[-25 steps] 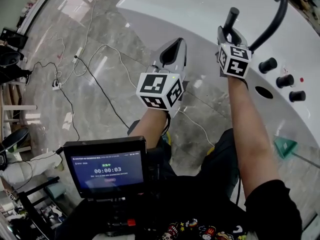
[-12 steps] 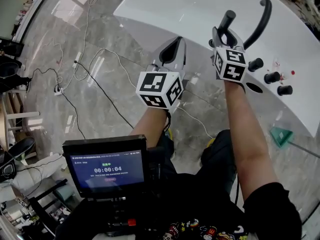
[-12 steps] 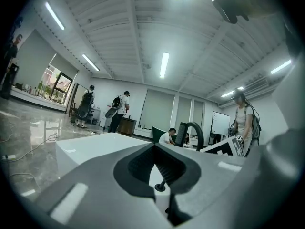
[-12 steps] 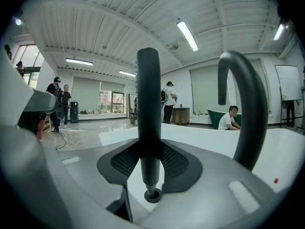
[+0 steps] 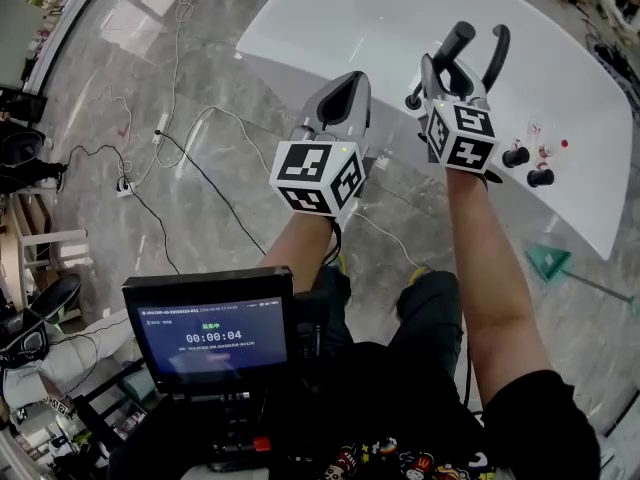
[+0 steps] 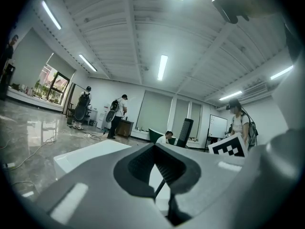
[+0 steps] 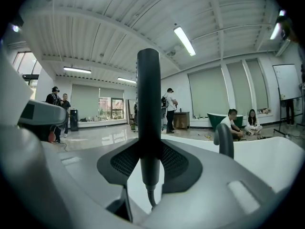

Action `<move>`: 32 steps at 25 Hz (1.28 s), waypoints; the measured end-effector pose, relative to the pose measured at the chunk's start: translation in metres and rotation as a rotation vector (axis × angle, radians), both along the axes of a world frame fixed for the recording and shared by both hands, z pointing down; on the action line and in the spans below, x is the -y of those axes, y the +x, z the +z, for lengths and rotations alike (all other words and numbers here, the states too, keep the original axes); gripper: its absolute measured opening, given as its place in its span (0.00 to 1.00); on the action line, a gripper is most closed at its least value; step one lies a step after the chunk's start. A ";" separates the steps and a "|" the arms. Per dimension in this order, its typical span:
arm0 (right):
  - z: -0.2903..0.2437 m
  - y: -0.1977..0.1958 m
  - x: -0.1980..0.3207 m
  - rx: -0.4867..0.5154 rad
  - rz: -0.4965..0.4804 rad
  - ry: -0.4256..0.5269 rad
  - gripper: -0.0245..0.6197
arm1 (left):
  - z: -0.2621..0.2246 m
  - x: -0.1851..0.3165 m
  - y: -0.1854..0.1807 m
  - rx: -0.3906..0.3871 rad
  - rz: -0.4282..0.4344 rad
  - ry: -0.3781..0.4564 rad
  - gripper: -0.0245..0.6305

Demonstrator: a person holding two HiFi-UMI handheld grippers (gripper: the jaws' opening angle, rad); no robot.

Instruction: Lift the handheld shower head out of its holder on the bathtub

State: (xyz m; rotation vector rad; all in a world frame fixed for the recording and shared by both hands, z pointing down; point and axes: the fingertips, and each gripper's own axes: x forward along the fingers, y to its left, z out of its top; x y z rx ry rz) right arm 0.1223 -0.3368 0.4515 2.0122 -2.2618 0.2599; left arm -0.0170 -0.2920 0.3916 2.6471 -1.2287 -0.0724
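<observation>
Finding one, left side. My left hand-held gripper (image 5: 348,86) hangs over the floor just off the near edge of the bathtub (image 5: 380,18). Its jaws are together and nothing is between them. It plays no part in the hold and stands apart from the fittings, with a clear gap to the other hand.

Finding two, right side. My right hand-held gripper (image 5: 452,68) is over the bathtub's deck with its jaws clamped on the shower head (image 7: 148,104). The black handle sits between the two pads and runs upright. Its long axis lies along the jaws, and its top sticks out well past the tips. The hose (image 7: 151,198) leaves its lower end and drops out of sight behind the jaws.

Finding three, surroundings. The curved black spout (image 5: 495,53) rises just to the right of the shower head and does not touch it. The knobs (image 5: 515,156) sit further right on the deck. I cannot see the holder itself, as the gripper's marker cube covers that part of the deck.

Assessment. The right hand has the task's thing; the left is the farther of the two. The handle appears raised above the deck, so the lift looks largely made. Any further travel should follow the handle's own upright axis, keeping left of the spout and minding the hose's pull.
</observation>
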 end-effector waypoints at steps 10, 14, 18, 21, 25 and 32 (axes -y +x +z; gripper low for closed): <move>-0.125 0.010 -0.056 0.005 -0.032 0.018 0.28 | -0.120 -0.036 0.022 -0.004 0.011 0.010 0.04; -0.168 0.020 -0.074 -0.002 -0.054 0.029 0.28 | -0.159 -0.051 0.033 -0.002 0.002 0.017 0.04; -0.214 0.023 -0.093 0.001 -0.074 0.076 0.28 | -0.186 -0.068 0.035 -0.006 -0.005 0.031 0.04; -0.254 0.028 -0.105 0.002 -0.084 0.126 0.28 | -0.202 -0.077 0.042 -0.009 0.001 0.039 0.04; -0.308 0.040 -0.135 0.008 -0.092 0.199 0.28 | -0.215 -0.102 0.055 -0.009 0.028 0.037 0.04; -0.385 0.063 -0.180 0.003 -0.103 0.324 0.28 | -0.224 -0.131 0.066 -0.019 0.053 0.055 0.04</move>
